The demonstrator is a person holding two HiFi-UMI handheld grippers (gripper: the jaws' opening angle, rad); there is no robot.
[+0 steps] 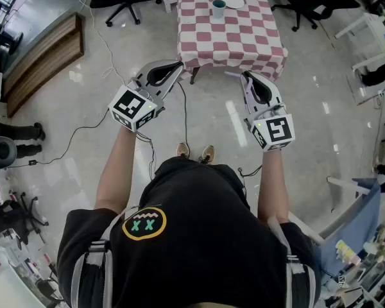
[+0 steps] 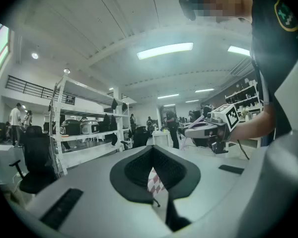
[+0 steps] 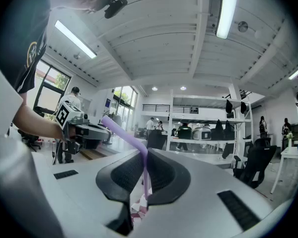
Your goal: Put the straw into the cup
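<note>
Evidently our right claw [image 3: 144, 177] is clamped on the straw [image 3: 123, 131], bent end up, for carrying to the cup [image 1: 218, 8] on the bench [image 1: 244, 47] well ahead. Our left claw [image 2: 154, 176] is closed and empty.

shirt [image 1: 199, 249]: black, yellow-ringed logo [image 1: 144, 223] | left tool [image 1: 178, 66], right tool [image 1: 245, 76]: grey, black-padded

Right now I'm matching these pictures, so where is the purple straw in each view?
Head view: straw pokes left from the right gripper tip, centre-right.
Left gripper view: straw thin, above the right gripper, right of centre.
Right gripper view: straw at centre, clamped between the jaws.
Shared landmark: checkered tablecloth.
</note>
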